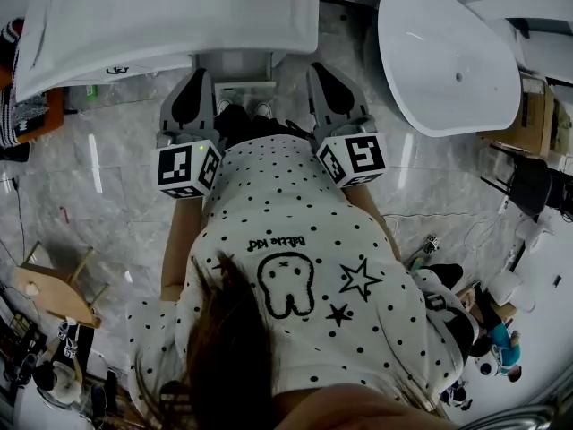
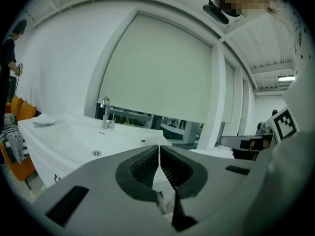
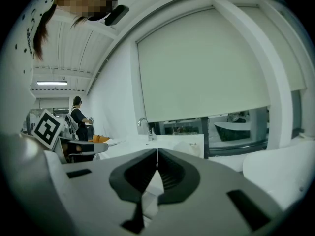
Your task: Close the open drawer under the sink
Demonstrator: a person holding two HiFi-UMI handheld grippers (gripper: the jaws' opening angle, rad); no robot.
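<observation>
In the head view a white sink [image 1: 170, 16] spans the top, and a white drawer front [image 1: 233, 64] shows just under its near rim; most of the drawer is hidden below the basin. My left gripper [image 1: 199, 77] and right gripper [image 1: 320, 70] point at that rim, one on each side of the drawer front. The left gripper view shows my left gripper [image 2: 159, 150] with its ribbed pads pressed together and nothing between them, the faucet [image 2: 105, 113] beyond. In the right gripper view my right gripper [image 3: 157, 154] is shut on nothing too.
A white oval bathtub [image 1: 448, 52] stands at the right of the sink. Marble floor [image 1: 107, 168] lies below. A small wooden stool [image 1: 54, 289] is at lower left and clutter [image 1: 501, 330] at lower right. Another person [image 3: 78, 118] stands far off by an orange chair [image 2: 19, 109].
</observation>
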